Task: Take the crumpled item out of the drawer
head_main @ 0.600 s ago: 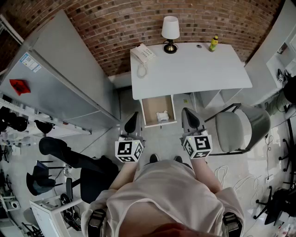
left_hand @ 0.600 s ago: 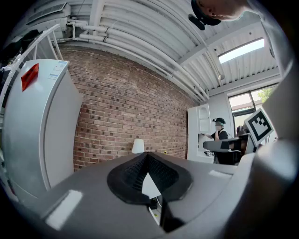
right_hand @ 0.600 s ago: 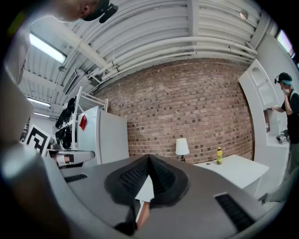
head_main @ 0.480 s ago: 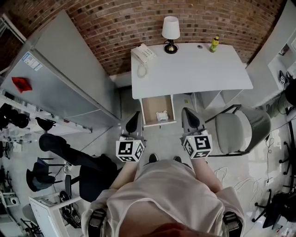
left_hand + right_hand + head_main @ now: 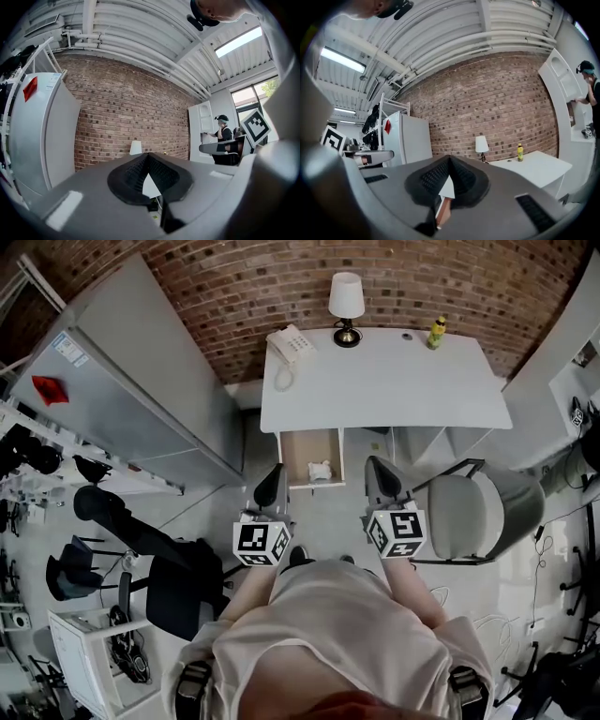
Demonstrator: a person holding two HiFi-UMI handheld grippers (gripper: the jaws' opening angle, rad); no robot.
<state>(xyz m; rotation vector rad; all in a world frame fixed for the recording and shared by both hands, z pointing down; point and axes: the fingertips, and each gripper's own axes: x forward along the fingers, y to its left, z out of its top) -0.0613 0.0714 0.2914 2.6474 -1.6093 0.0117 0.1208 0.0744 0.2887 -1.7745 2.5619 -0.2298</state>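
Under the white desk the wooden drawer stands pulled out. In it lies a small white crumpled item. In the head view my left gripper hangs just in front of the drawer's left corner, and my right gripper hangs to the right of the drawer. Both are held level at waist height, above the floor. The left gripper view shows the left gripper with its jaws together and nothing in them. The right gripper is likewise shut and empty.
On the desk stand a white phone, a lamp and a yellow bottle. A grey chair stands right of the drawer. A tall grey cabinet and a black office chair are on the left. A person stands at a far shelf.
The desk and drawer have slid a little left in the head view. Both grippers keep their pose and stay shut.
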